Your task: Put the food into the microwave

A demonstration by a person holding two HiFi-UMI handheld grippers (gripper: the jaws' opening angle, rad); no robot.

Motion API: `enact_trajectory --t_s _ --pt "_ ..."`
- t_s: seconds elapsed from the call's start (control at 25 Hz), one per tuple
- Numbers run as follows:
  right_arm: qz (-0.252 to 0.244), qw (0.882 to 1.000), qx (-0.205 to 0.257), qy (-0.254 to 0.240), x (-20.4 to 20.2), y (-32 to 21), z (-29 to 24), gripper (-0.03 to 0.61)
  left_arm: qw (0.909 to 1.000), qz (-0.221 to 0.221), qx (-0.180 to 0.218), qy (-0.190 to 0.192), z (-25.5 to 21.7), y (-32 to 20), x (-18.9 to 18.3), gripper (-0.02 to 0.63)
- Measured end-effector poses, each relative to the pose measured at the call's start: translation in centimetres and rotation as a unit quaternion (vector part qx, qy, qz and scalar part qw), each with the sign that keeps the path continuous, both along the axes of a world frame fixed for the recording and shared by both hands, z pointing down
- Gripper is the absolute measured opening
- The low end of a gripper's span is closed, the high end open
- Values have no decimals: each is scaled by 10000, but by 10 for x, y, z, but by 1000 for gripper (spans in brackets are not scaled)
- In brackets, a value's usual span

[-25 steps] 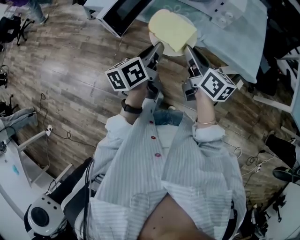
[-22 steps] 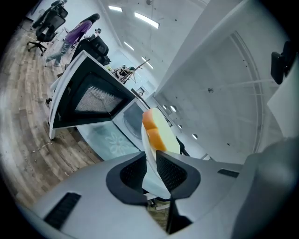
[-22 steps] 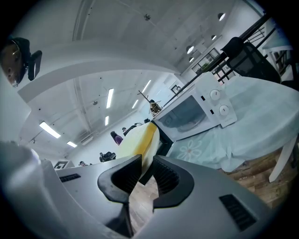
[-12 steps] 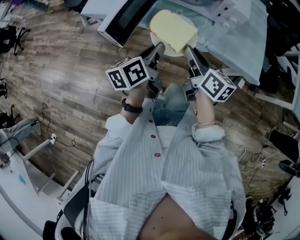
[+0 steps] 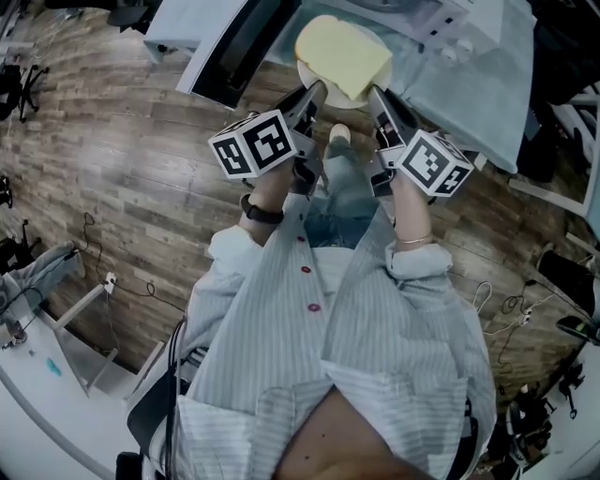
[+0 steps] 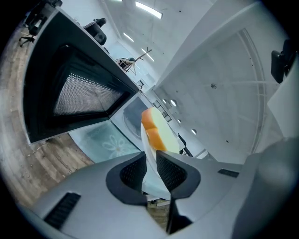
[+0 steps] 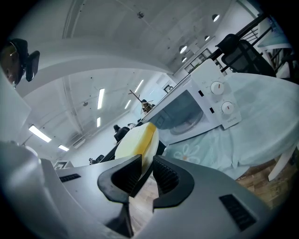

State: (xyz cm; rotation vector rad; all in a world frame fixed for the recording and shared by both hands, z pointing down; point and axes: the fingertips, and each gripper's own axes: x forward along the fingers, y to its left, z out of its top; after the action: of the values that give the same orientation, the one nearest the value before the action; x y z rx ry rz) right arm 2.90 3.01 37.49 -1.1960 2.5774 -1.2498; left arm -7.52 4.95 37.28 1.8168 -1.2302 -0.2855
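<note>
**Head view: plate gripped at both rims**

The left hand-held gripper [image 5: 314, 92] is clamped on the left rim of the plate [image 5: 304, 71], and the right hand-held gripper [image 5: 374, 93] on its right rim. The yellow food [image 5: 342, 56] lies on the plate at top centre. The microwave door [image 5: 239, 42] hangs open at upper left, near the left jaws. The microwave [image 5: 450, 21] stands on the desk [image 5: 469, 89] at upper right. Bare wood floor [image 5: 141, 159] spreads left.

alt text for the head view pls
The left tool and right tool clamp opposite edges of a round white plate carrying a pale yellow food slab beside a microwave's open dark door. The person's striped shirt fills the foreground.
</note>
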Motion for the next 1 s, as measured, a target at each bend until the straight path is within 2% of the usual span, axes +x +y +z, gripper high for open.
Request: enact_trajectory --t_s 0.56,0.76,1.0 --pt "-27 9998 -175 -32 7 -92 19 81 9997 -73 -227 51 21 -91 8 61" --pt "-59 9992 -390 -39 12 -113 27 82 9993 -125 -347 50 26 -113 12 61" --pt "-220 9988 -428 29 9 -133 25 81 9986 -216 -468 87 28 -131 10 61"
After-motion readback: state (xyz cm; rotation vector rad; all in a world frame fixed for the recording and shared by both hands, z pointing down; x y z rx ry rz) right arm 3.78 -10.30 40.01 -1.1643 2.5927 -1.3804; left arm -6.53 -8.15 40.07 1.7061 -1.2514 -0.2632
